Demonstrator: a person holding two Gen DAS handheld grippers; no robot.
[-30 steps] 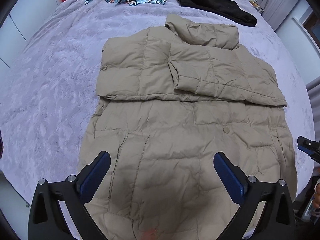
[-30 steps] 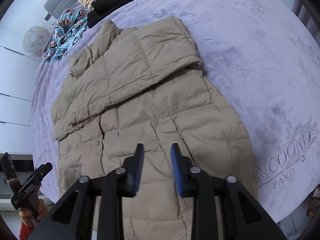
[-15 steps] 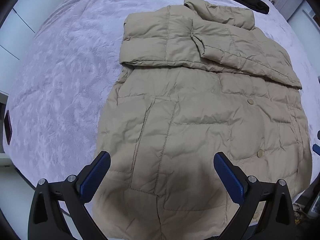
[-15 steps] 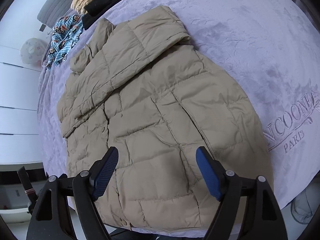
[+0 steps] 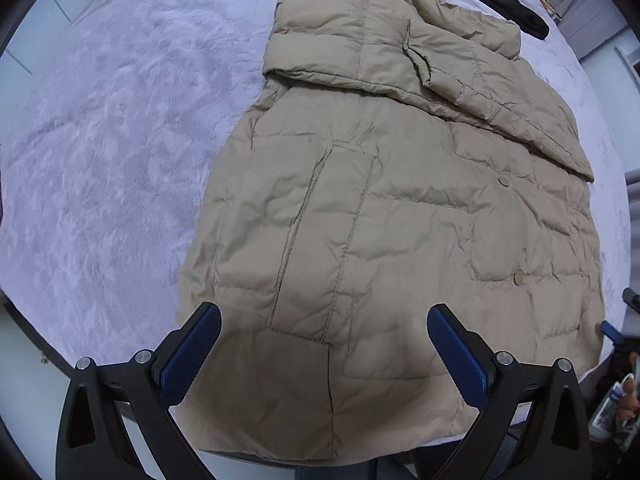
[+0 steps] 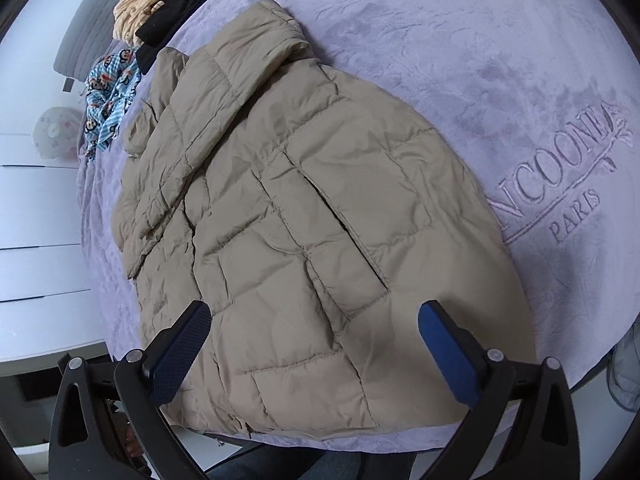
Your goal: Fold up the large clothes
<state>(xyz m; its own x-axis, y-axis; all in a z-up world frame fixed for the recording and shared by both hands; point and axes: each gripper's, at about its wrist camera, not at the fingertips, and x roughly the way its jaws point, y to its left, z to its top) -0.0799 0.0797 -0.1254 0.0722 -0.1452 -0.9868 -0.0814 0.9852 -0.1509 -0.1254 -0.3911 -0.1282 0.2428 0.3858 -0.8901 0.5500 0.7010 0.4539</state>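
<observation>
I see one beige quilted puffer coat [image 5: 400, 220] on the lilac plush bedspread [image 5: 112, 160]; my left gripper [image 5: 324, 344] gapes empty, my right gripper [image 6: 314, 340] has just spread wide, empty.

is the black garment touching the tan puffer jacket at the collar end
Cannot tell. In the right wrist view the black garment lies right by the puffer jacket collar, but neither view plainly shows contact or a gap of purple blanket between them.

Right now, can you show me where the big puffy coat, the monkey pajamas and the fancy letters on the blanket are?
puffy coat [image 6: 304, 240]: right wrist view, middle of its quilted front.
monkey pajamas [image 6: 110, 96]: right wrist view, blue patterned cloth.
fancy letters [image 6: 560, 168]: right wrist view, embossed wording on the purple blanket.
</observation>
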